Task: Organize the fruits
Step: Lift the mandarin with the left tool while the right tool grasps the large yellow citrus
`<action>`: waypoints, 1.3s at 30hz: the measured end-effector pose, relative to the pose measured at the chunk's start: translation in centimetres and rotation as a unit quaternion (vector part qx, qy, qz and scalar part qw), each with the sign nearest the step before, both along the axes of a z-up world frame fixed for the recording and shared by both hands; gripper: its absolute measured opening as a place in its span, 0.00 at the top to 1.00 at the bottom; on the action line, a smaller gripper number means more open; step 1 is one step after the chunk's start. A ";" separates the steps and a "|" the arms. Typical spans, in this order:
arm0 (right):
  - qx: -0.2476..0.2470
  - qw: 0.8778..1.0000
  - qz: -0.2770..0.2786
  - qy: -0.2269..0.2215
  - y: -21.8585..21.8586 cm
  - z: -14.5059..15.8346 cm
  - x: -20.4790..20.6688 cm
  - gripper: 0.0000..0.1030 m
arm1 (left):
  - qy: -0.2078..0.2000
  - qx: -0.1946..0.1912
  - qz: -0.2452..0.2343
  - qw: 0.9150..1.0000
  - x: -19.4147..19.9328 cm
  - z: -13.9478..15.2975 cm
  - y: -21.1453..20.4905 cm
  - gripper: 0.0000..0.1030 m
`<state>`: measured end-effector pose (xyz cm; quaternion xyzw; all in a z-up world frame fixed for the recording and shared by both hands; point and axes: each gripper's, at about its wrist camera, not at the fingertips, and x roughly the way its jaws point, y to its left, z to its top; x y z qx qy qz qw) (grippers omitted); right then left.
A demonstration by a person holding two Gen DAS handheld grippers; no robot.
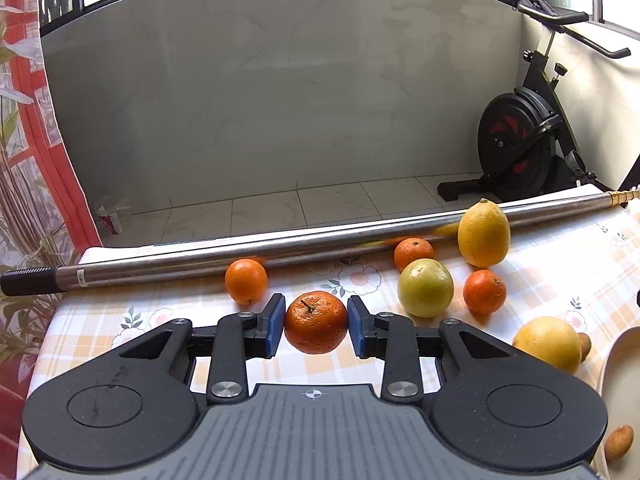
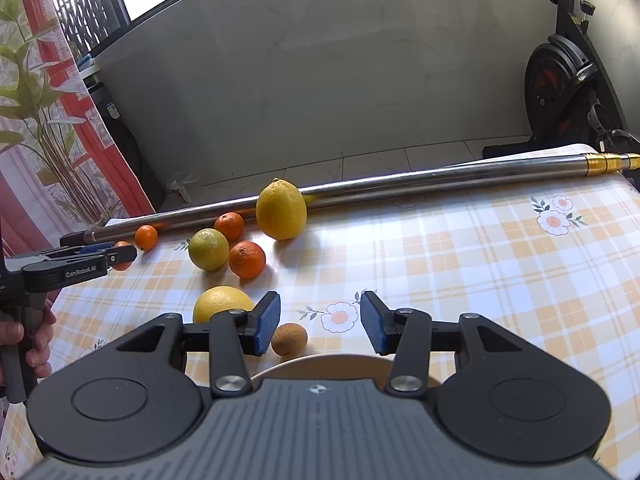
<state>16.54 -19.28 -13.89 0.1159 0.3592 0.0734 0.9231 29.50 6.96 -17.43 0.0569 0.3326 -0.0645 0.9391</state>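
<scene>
My left gripper [image 1: 316,326] is shut on a stemmed tangerine [image 1: 316,322], held between both blue pads above the checked cloth. In the right wrist view it [image 2: 116,258] shows at the far left, the tangerine [image 2: 122,267] mostly hidden. On the table lie a small orange [image 1: 245,281], a tangerine [image 1: 414,253], another tangerine [image 1: 484,291], a green citrus [image 1: 425,287], an upright lemon [image 1: 483,233] and a yellow fruit [image 1: 547,343]. My right gripper [image 2: 320,322] is open and empty above a cream plate [image 2: 332,364], a small brown fruit [image 2: 289,339] near its left pad.
A long steel pole [image 1: 280,246] lies along the table's far edge, behind the fruit. The plate's rim [image 1: 620,364] is at my left gripper's right, with small brown fruits [image 1: 619,441] beside it. An exercise bike [image 1: 528,136] stands on the floor beyond.
</scene>
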 end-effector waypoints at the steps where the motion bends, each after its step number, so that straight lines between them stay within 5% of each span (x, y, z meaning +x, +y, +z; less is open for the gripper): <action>1: -0.001 1.000 0.000 -0.001 -0.1 0.2 -0.2 0.53 | 0.000 -0.002 0.000 1.000 -0.5 0.3 0.0 0.65; 12: 0.001 1.000 -0.010 -0.001 -1.0 2.5 -0.2 0.53 | -0.024 -0.020 0.013 0.999 -5.6 3.3 0.8 0.65; 21: -0.020 0.999 0.028 -0.016 1.8 2.4 1.8 0.53 | -0.009 -0.045 0.070 0.997 -7.2 3.7 2.8 0.65; 30: -0.046 0.997 0.043 -0.039 3.8 1.6 7.6 0.53 | -0.013 -0.072 0.107 0.992 -6.9 3.4 3.8 0.65; 39: -0.076 0.996 0.053 -0.016 6.3 -1.7 13.2 0.48 | -0.010 -0.080 0.120 0.989 -6.3 2.4 3.8 0.65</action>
